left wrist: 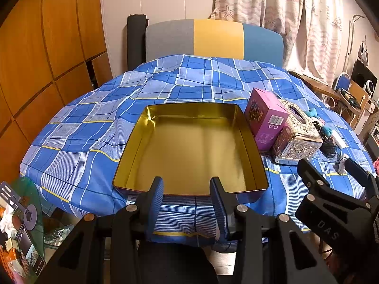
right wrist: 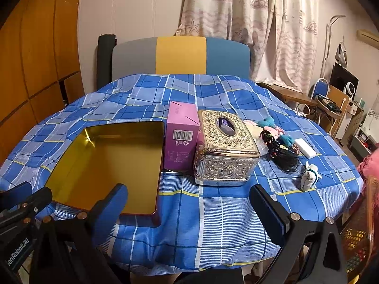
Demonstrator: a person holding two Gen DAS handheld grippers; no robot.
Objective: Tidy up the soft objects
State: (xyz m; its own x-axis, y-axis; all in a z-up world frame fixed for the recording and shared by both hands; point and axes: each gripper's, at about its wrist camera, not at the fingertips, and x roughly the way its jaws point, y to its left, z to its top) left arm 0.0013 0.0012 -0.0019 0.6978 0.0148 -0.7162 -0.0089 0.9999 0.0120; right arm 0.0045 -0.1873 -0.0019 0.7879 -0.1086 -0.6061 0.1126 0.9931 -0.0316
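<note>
Both tools hang at the near edge of the counter (right wrist: 213,213), which is draped in a blue checked cloth. The left tool (left wrist: 187,203) stands spread with nothing between its fingers, right in front of the open gold tin (left wrist: 189,146), and that tin is bare inside. The right tool (right wrist: 189,213) gapes wide too, gripping nothing. The soft things (right wrist: 277,137) sit in a jumble at the far right of the counter: teal, pink and black bits, with a white rolled piece (right wrist: 309,175) lying nearer and a white block (right wrist: 305,148) just beside the pile. Between the pile and the tin stand a purple carton (right wrist: 181,139) and an ornate silver tissue box (right wrist: 225,149), touching side by side, blocking the straight path across.
</note>
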